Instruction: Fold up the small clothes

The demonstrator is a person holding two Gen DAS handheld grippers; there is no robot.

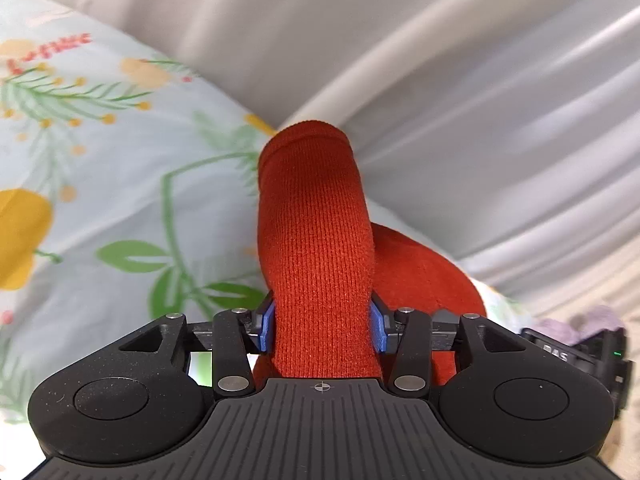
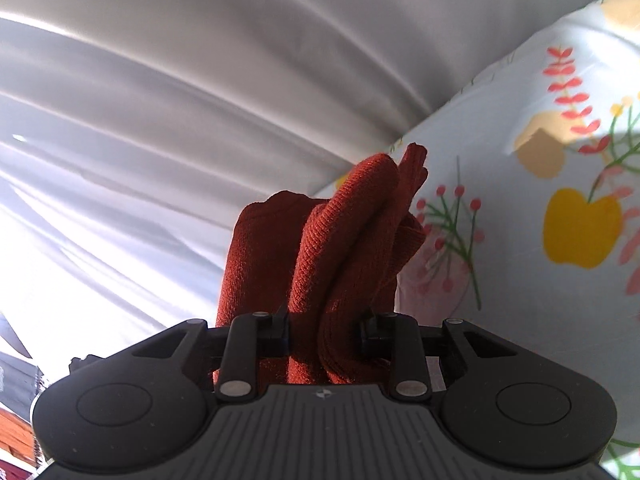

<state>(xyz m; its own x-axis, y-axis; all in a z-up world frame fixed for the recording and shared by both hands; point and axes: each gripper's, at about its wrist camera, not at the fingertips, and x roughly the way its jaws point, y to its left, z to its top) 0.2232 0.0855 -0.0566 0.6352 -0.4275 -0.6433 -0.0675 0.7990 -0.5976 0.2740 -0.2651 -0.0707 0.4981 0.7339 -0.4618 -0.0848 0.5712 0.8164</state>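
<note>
A rust-red knitted garment [image 1: 316,216] stands up between the blue pads [image 1: 267,327] of my left gripper [image 1: 322,326], which is shut on it. The cloth rises in a rounded fold and bulges out to the right behind the jaws. In the right wrist view the same red knit [image 2: 336,248] is bunched in several folds between the black fingers [image 2: 280,330] of my right gripper [image 2: 325,334], which is shut on it too. Both grippers hold the garment above a flowered sheet [image 1: 120,184].
The pale sheet with green leaves, yellow fruit and red sprigs [image 2: 540,200] covers the surface below. A grey-white curtain [image 1: 460,80] hangs behind it. A lilac cloth [image 1: 576,322] and part of the other black gripper [image 1: 588,354] show at the right edge of the left wrist view.
</note>
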